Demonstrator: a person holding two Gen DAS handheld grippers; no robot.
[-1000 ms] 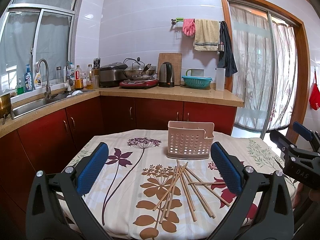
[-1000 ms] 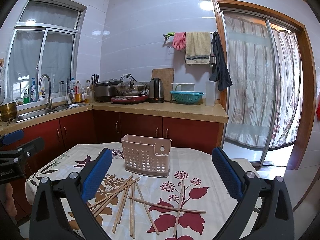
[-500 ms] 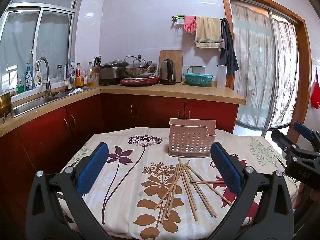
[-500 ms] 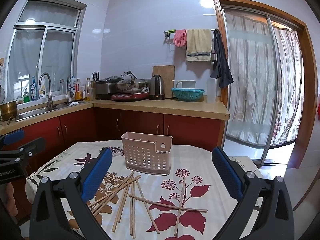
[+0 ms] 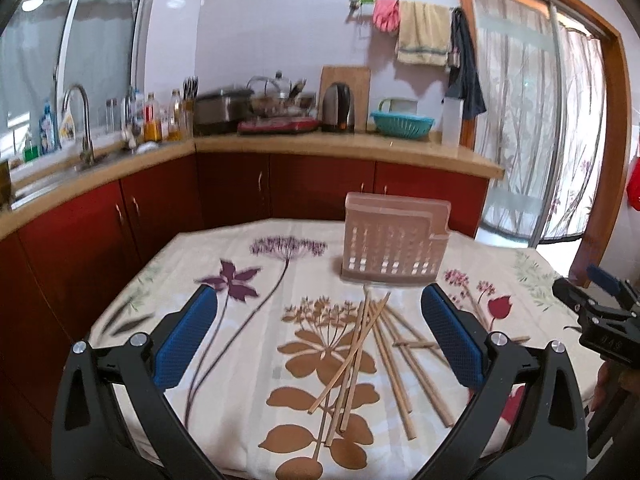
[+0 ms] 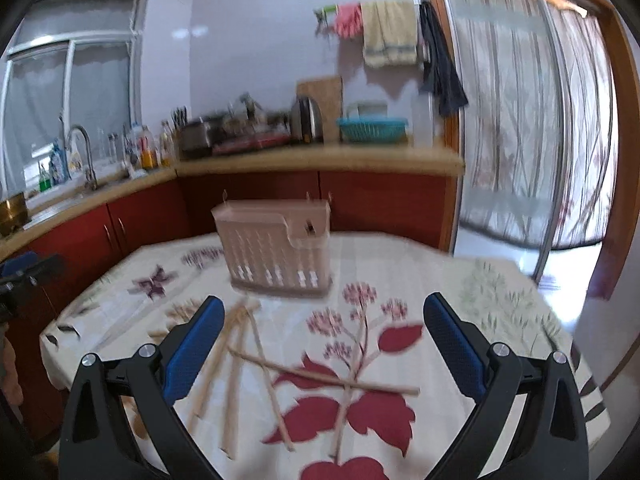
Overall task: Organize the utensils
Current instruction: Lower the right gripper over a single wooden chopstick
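Left wrist: pink utensil basket (image 5: 394, 240) upright beyond scattered chopsticks (image 5: 384, 356), contents hidden.

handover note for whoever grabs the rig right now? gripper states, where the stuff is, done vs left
Left hand-held gripper: open, holding nothing, above the near table edge.
Right hand-held gripper: open, holding nothing, also over the near edge.
Chopsticks: loose crossed pile on the floral tablecloth, in front of the holder; a few lie apart toward the right side.
Pink perforated utensil holder: upright at the far middle of the table; its inside cannot be seen from here.
Done: nothing grasped yet.
Left: pick up the chopsticks and stand them in the holder.
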